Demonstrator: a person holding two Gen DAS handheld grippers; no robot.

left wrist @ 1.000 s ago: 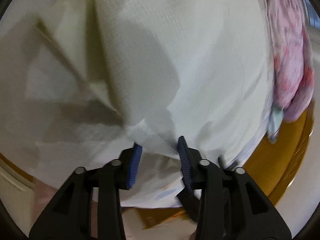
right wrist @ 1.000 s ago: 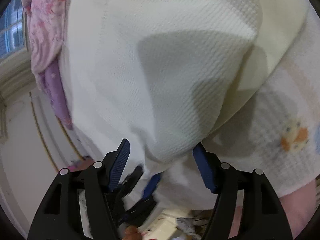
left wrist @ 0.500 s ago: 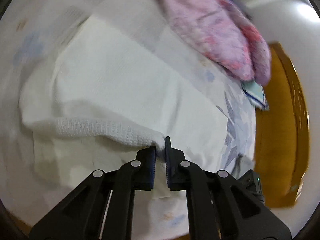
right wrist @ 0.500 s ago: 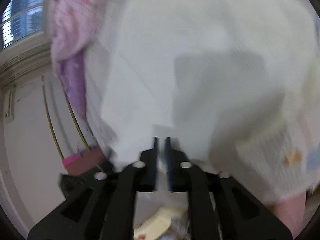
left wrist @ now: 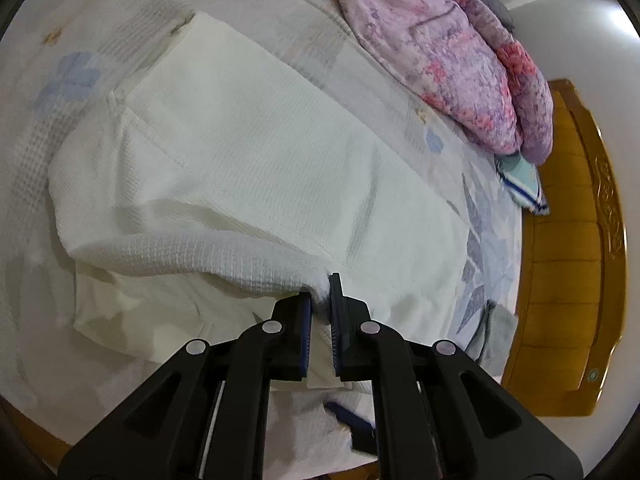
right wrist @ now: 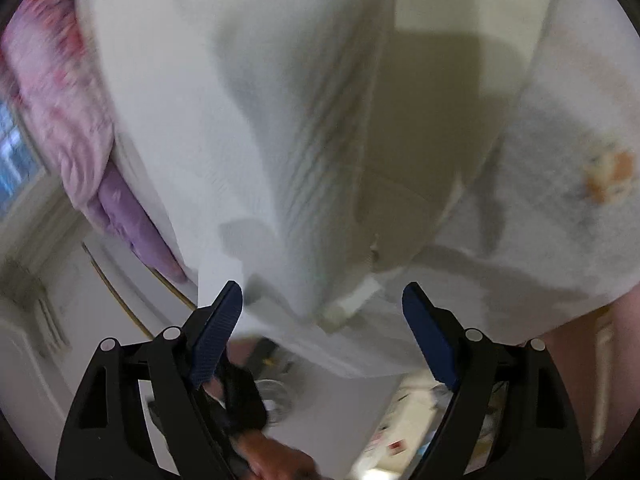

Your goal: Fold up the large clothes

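Observation:
A large white waffle-weave garment (left wrist: pixel 248 160) lies partly folded on a bed. My left gripper (left wrist: pixel 320 300) is shut on a bunched edge of the garment near its front side and lifts that edge slightly. In the right wrist view the same white garment (right wrist: pixel 280 140) fills the frame, blurred. My right gripper (right wrist: pixel 322 304) is open, its blue pads wide apart, with the garment's hem and a small label (right wrist: pixel 352 300) hanging between them, not gripped.
The bed sheet (left wrist: pixel 480 216) is pale with blue flowers. A pink and purple quilt (left wrist: pixel 452 48) is heaped at the far right. A wooden bed frame (left wrist: pixel 568 264) runs along the right edge. A blue-striped cloth (left wrist: pixel 520 180) lies under the quilt's end.
My left gripper shut on the garment's edge and pulled back from it. My right gripper shut half a second ago and is now open again, the cloth released.

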